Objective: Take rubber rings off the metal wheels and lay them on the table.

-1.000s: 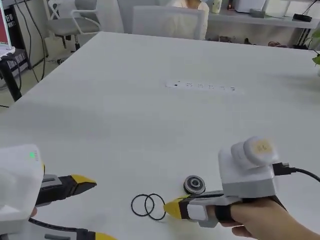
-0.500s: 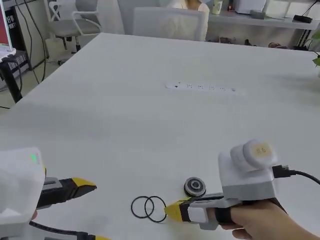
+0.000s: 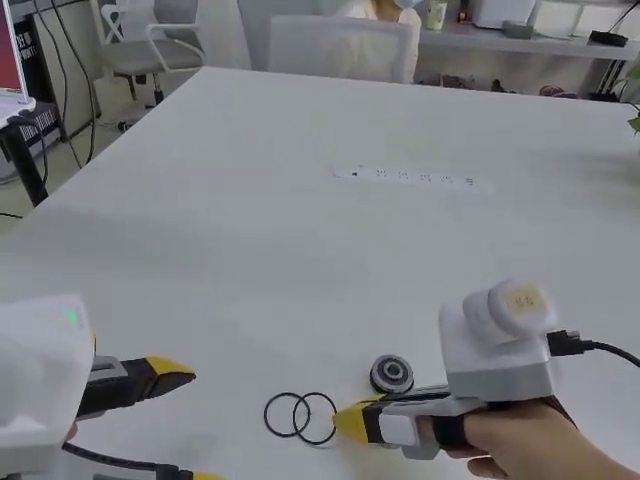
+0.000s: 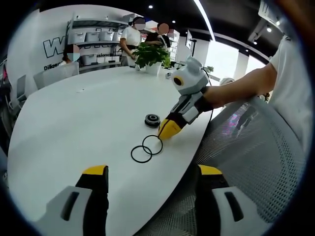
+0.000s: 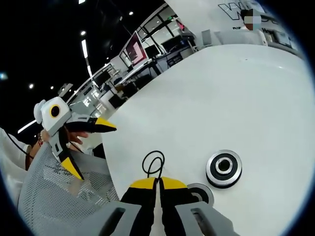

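Two black rubber rings [image 3: 300, 415] lie overlapping on the white table [image 3: 300, 230], near its front edge. A metal wheel [image 3: 391, 374] lies flat just right of them. My right gripper [image 3: 340, 421] is shut and empty, its yellow tips resting beside the rings [image 5: 154, 162]. In the right gripper view the wheel [image 5: 224, 168] is to the right of the jaws, and a second round disc [image 5: 201, 192] peeks out beside them. My left gripper [image 3: 192, 428] hangs open left of the rings [image 4: 146, 150], holding nothing.
A row of flush sockets [image 3: 410, 176] sits mid-table. Office chairs [image 3: 340, 45] stand at the far edge. A potted plant [image 4: 150, 56] is on the table's far end, with people behind it. The table's near edge [image 4: 192, 147] is close to the rings.
Only the head camera has shifted a little. The rings, the wheel and both grippers stay where they were.
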The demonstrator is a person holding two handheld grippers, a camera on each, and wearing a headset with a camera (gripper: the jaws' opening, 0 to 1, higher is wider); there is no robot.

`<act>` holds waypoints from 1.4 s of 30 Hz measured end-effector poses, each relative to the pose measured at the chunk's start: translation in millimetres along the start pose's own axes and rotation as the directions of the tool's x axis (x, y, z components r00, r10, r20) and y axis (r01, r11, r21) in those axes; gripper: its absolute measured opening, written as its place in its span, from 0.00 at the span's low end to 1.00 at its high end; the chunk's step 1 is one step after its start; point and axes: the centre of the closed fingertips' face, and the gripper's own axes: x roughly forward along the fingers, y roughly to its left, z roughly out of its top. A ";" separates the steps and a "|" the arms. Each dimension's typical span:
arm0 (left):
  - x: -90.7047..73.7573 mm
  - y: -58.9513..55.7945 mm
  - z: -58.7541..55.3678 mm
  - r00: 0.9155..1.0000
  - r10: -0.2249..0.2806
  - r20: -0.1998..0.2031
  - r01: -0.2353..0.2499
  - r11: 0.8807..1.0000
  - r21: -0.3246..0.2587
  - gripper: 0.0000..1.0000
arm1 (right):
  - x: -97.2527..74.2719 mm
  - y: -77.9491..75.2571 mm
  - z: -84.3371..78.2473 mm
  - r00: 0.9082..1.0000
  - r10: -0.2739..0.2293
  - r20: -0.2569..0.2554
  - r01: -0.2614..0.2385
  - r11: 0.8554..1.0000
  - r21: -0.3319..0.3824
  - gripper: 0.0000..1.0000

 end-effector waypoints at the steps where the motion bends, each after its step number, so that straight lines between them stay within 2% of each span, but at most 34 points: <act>1: 0.0 0.2 0.4 1.000 0.001 0.002 -0.001 1.000 -0.001 0.69 | -0.1 0.0 0.4 1.000 0.000 0.002 0.000 1.000 -0.001 0.00; 8: 0.4 0.0 0.0 1.000 0.000 -0.001 0.000 1.000 0.001 0.69 | -0.8 -0.1 2.1 1.000 -0.001 0.003 0.001 1.000 0.000 0.04; 13: 0.6 0.0 -0.1 1.000 0.001 -0.003 -0.001 1.000 0.002 0.69 | -0.6 2.2 5.2 1.000 -0.023 -0.007 0.023 0.995 -0.099 0.13; 16: 0.5 0.1 -0.4 1.000 0.002 -0.005 -0.002 1.000 0.003 0.69 | -0.6 4.6 4.3 1.000 -0.011 -0.015 0.010 0.994 -0.109 0.14; 20: 0.2 1.2 -0.1 1.000 0.008 -0.004 -0.008 1.000 0.006 0.69 | -1.9 3.4 5.5 1.000 -0.021 -0.016 0.019 0.992 -0.127 0.15; 26: 0.2 0.3 -0.6 1.000 0.005 -0.008 -0.005 1.000 0.011 0.69 | -7.5 4.5 12.7 1.000 -0.022 0.008 0.023 0.993 -0.118 0.17; 31: -0.2 0.3 -1.0 1.000 0.007 -0.011 -0.007 1.000 0.015 0.69 | -12.3 10.4 21.1 0.999 -0.019 0.032 0.024 0.987 -0.157 0.18; 42: -0.8 1.2 -1.8 1.000 0.011 -0.014 -0.011 1.000 0.013 0.69 | -20.6 19.1 35.0 0.997 0.004 0.074 0.011 0.981 -0.195 0.20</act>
